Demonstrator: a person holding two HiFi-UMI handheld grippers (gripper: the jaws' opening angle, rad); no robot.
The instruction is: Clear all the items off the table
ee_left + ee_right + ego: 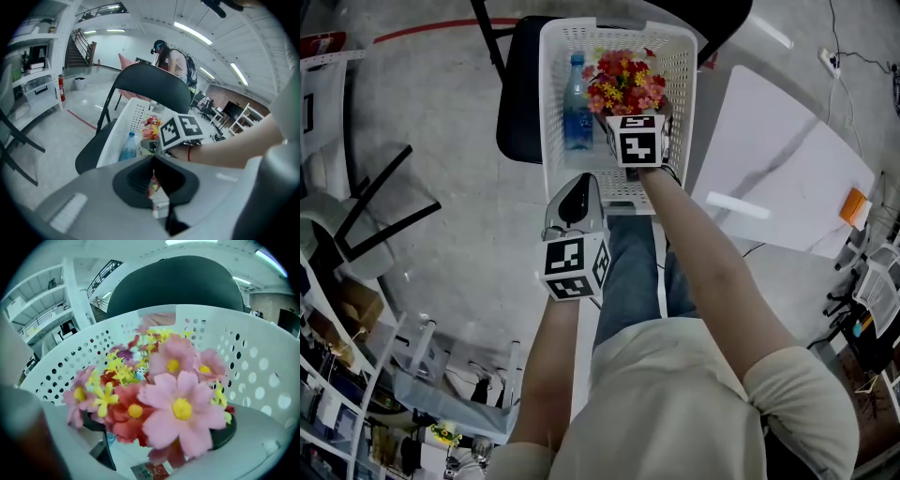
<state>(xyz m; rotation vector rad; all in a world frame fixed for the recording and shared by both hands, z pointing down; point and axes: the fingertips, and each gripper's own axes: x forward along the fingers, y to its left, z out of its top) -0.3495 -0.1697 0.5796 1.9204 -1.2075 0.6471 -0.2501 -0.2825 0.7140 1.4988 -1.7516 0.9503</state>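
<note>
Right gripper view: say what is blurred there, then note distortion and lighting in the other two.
Right gripper view: flowers close up, soft; basket wall sharper. Left gripper view: fisheye bends the ceiling lights, packet in the left claw blurred. Head view: even light, soft shadows.

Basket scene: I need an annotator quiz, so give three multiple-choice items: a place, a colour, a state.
1. Where does the basket stand? A) on a black chair B) on the floor C) on a shelf
2. What colour is the bottle in it? A) green B) blue C) orange
3. How is the left gripper? A) wide open, empty B) shut on a small packet C) shut on the bottle
Answers: 1 A, the seat shows under it; 2 B, its body is blue; 3 B, the left gripper view shows it pinched.
</note>
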